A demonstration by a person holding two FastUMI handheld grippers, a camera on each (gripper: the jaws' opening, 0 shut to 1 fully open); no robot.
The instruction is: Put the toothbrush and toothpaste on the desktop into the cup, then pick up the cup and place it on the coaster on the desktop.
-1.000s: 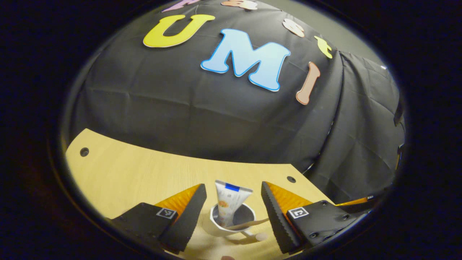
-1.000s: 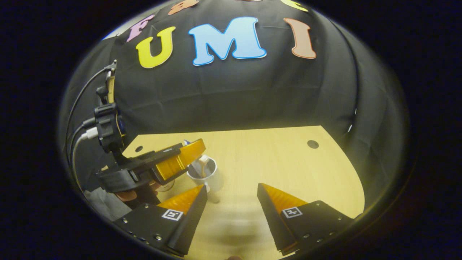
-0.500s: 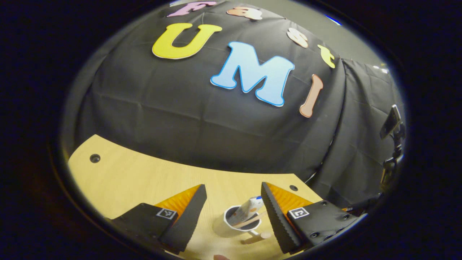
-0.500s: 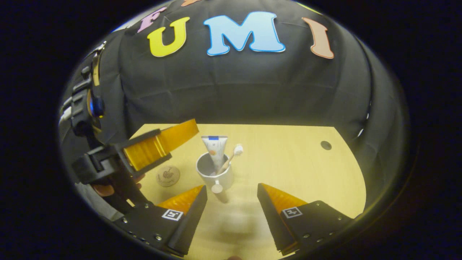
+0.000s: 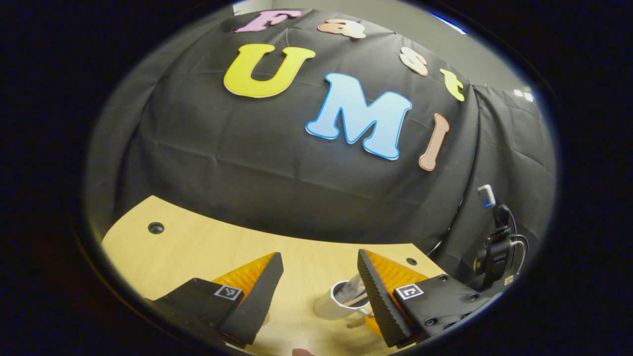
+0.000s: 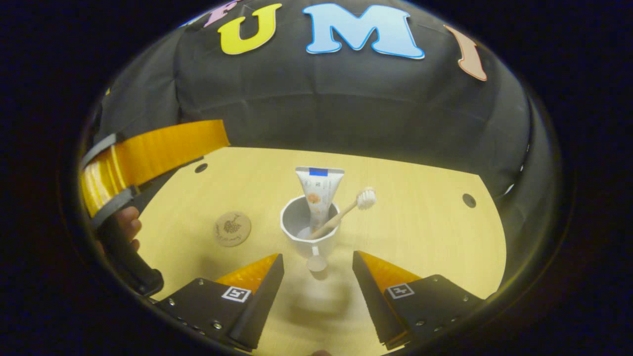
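— How does the cup (image 6: 310, 228) look?
— White, upright on my surface (image 6: 420, 232), toothpaste (image 6: 318, 193) and toothbrush (image 6: 346, 211) leaning inside.
— Claws?
— Right claw (image 6: 316, 269) and left claw (image 5: 319, 269) gape, empty. Right gripper view adds the coaster (image 6: 232, 228) at nine o'clock.

Bare surface (image 6: 420, 237) lies right of the cup (image 6: 309, 230); the left gripper (image 6: 148, 158) crowds the coaster (image 6: 232, 229) side

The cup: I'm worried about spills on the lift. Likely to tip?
Possibly top-heavy: the toothpaste and toothbrush stick up above the cup rim. The leaning toothbrush may shift. The handle probably offers a firm grip.
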